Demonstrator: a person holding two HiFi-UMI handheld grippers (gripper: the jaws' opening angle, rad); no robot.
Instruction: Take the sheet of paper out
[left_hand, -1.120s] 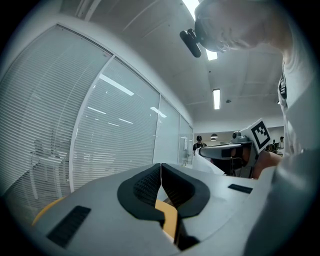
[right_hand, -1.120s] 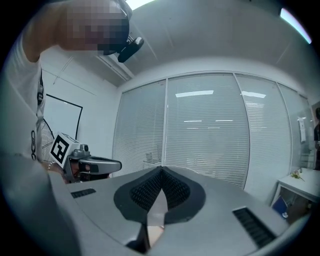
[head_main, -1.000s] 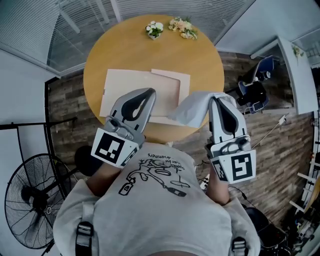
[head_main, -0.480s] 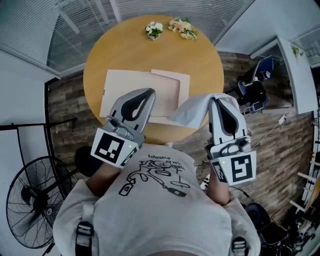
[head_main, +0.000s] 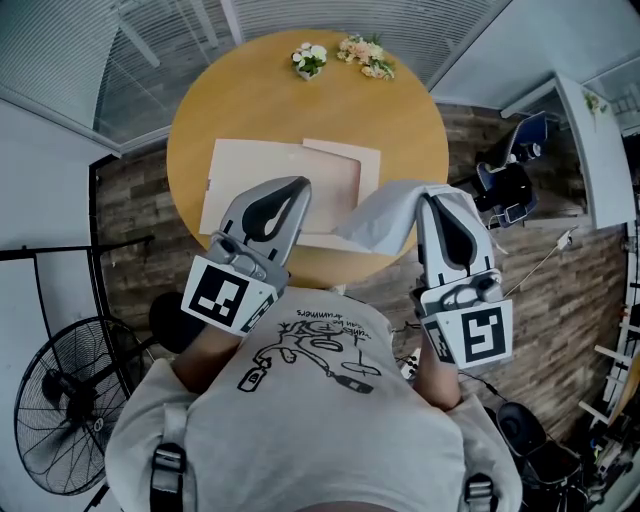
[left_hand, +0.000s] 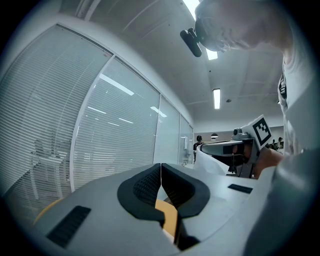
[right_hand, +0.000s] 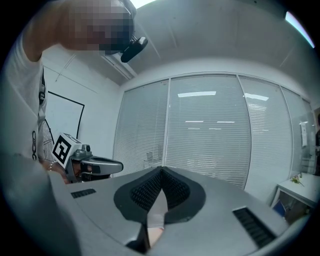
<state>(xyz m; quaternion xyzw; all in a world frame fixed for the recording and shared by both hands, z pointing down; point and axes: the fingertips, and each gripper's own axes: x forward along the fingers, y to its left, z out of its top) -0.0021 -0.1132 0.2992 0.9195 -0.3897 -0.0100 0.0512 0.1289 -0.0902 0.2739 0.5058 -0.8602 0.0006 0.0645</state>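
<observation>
Right gripper (head_main: 437, 192): we see it clenched on one edge of the sheet of paper (head_main: 385, 222).
Sheet of paper: it hangs in the air over the edge of the table (head_main: 300, 110), at the right side of the envelope (head_main: 255, 165).
Left gripper (head_main: 298, 184): closed; we find nothing between its jaws. It is above the envelope.

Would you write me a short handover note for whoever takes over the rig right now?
Left hand-held gripper: shut, nothing visibly in it, level over the envelope.
Right hand-held gripper: shut on the paper, held up near the table's near edge.
Envelope: flat on the table.
Done: the paper looks drawn out, though its low corner overlaps the envelope in the head view.
Left: check that it is clear, then probably set it down.
</observation>
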